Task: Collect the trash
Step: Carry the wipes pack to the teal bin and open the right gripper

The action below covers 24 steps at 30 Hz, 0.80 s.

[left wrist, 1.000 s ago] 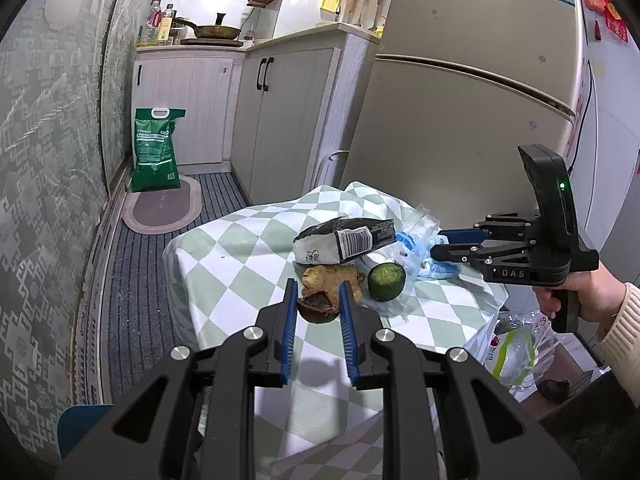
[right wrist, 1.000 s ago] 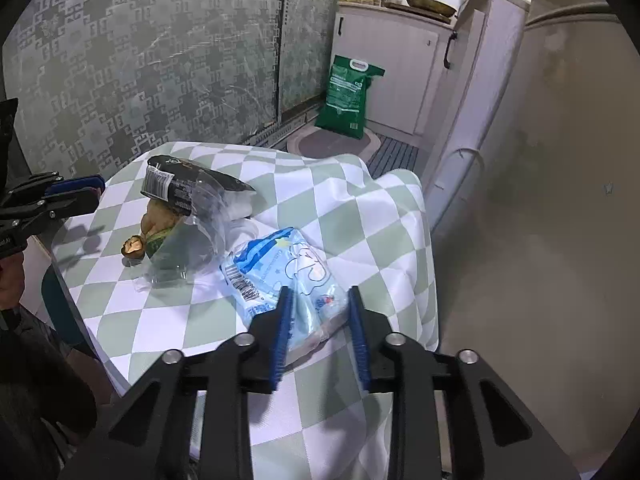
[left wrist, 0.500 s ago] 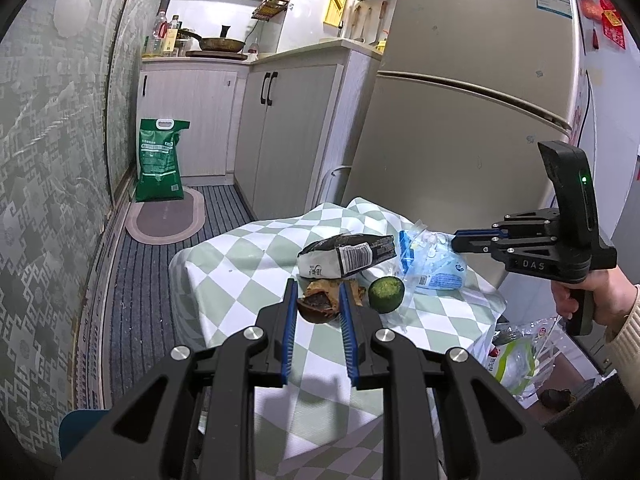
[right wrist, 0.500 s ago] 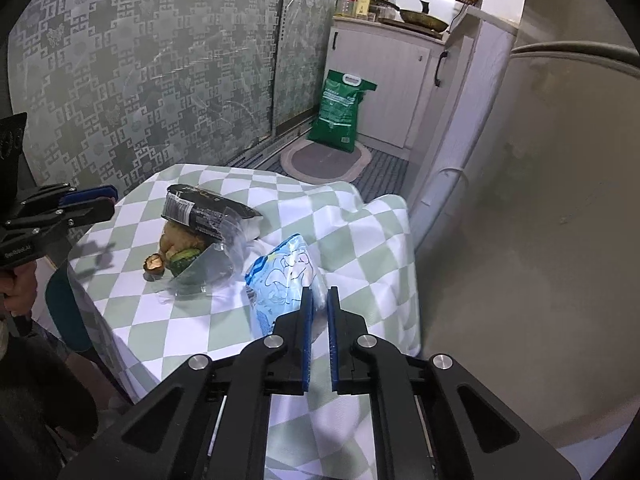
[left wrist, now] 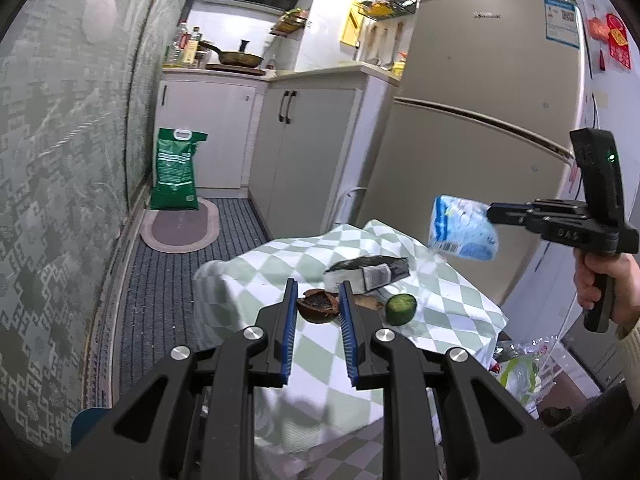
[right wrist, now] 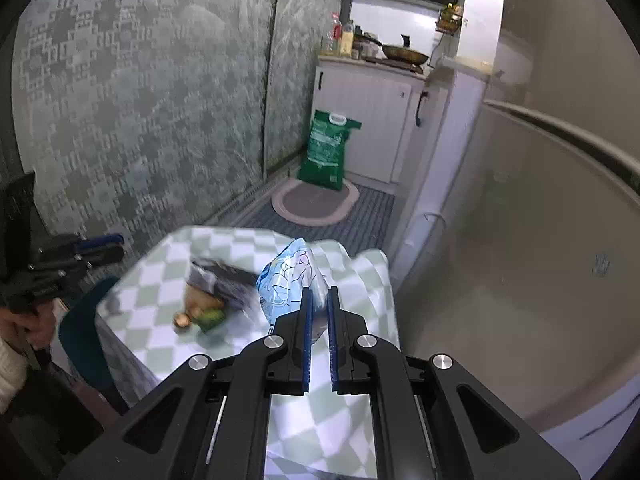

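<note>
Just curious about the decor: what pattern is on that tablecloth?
Pale green and white checks on the tablecloth, clearest in the left wrist view.

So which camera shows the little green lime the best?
The left wrist view. There the lime sits sharp and whole on the checked tablecloth, beside the brown shell. In the right wrist view it is only a blurry green smudge.

fridge [left wrist: 472,128] — green sack [left wrist: 176,174], oval mat [left wrist: 180,230]
</note>
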Each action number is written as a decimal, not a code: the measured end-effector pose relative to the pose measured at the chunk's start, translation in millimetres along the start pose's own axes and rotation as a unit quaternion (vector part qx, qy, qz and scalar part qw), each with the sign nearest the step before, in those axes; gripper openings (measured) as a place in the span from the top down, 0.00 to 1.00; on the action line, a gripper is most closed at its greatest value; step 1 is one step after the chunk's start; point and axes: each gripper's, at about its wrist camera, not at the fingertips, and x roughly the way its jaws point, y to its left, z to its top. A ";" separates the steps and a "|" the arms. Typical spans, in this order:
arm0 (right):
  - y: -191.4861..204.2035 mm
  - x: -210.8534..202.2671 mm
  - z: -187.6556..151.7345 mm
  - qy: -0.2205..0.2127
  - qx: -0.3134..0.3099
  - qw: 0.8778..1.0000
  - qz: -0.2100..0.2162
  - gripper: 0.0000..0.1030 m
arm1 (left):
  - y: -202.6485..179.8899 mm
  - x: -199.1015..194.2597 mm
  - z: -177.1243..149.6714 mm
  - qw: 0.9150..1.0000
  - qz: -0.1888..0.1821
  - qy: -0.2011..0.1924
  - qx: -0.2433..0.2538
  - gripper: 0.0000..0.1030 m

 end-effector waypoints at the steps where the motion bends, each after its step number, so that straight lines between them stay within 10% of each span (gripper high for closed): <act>1: 1.3 -1.2 2.3 -0.003 0.001 1.000 0.002 0.93 | 3.0 -2.7 0.2 1.000 0.003 -0.002 -0.002 0.79; 24: 128.3 27.7 57.4 -0.007 -0.040 0.993 0.115 0.93 | 85.9 -65.3 -18.4 0.996 0.088 0.000 -0.030 0.79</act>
